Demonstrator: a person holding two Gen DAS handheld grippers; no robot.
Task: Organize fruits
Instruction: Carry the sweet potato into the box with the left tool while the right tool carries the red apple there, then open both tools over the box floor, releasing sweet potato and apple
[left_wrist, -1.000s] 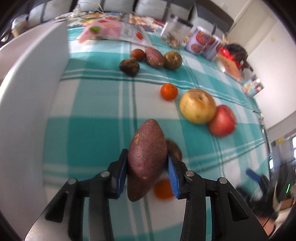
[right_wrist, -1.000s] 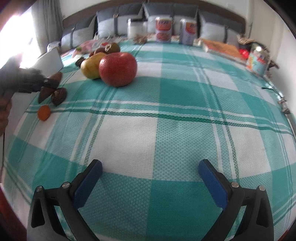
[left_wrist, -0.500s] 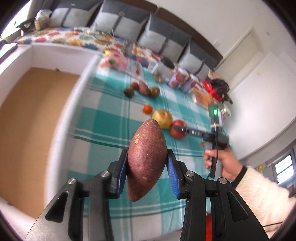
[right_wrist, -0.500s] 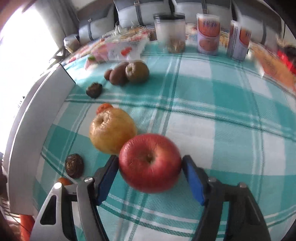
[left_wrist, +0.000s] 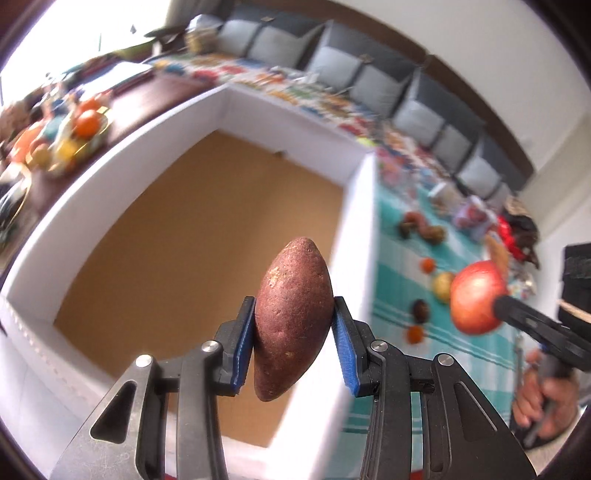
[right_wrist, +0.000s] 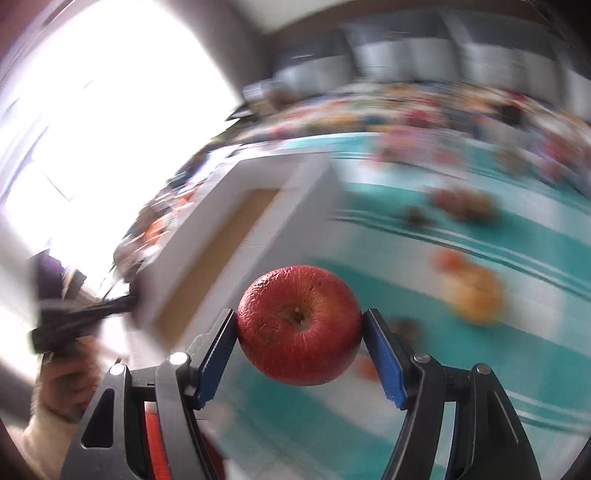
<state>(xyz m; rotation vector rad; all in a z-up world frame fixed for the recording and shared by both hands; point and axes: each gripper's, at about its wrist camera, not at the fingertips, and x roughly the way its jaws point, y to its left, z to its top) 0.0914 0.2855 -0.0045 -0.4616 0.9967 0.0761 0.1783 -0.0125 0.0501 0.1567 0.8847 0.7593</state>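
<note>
Beside the checked bench, the box at frame centre was empty; left gripper clamped a sweet potato, right gripper clamped a red apple, and other fruits remained at right.

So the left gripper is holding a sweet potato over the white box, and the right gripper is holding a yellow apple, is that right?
Not quite. The left gripper does hold the sweet potato over the white box, but the right gripper holds a red apple, as the right wrist view shows. The yellow apple lies on the checked cloth.
</note>
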